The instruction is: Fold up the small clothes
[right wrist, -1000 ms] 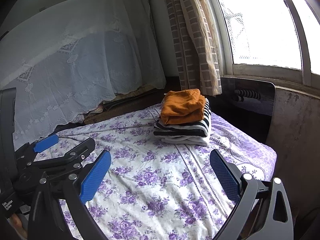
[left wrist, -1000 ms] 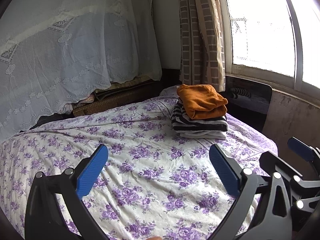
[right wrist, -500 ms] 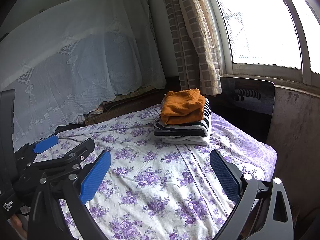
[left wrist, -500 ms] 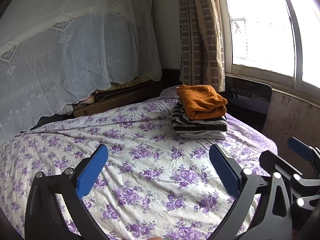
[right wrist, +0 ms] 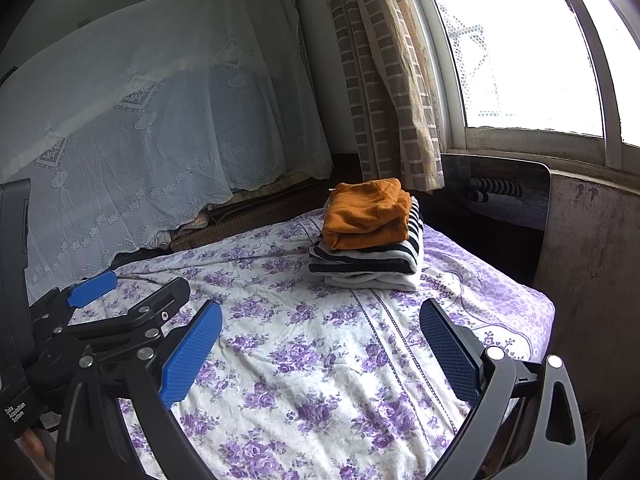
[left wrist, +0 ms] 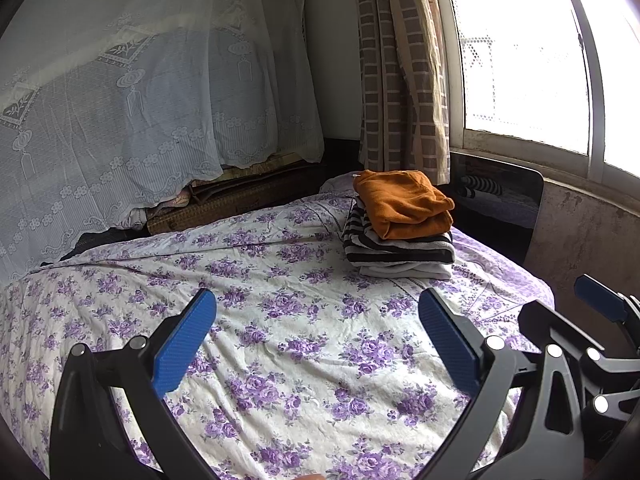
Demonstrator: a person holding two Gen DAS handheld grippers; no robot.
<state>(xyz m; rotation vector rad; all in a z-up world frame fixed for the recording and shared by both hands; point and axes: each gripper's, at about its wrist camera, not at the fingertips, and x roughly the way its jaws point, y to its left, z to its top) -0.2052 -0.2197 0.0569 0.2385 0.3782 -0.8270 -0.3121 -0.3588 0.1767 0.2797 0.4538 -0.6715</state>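
Note:
A stack of folded clothes sits at the far right of the bed: an orange garment on top, a black-and-white striped one under it, a white one at the bottom. The stack also shows in the right wrist view, orange garment on top. My left gripper is open and empty, held above the floral sheet, well short of the stack. My right gripper is open and empty too, beside the left gripper.
A white lace cloth covers a pile behind the bed. A checked curtain and a bright window stand at the right. A dark board leans by the wall beyond the stack.
Almost nothing: both grippers stay open and empty, with only a slight drift of the views. The stack has not moved.

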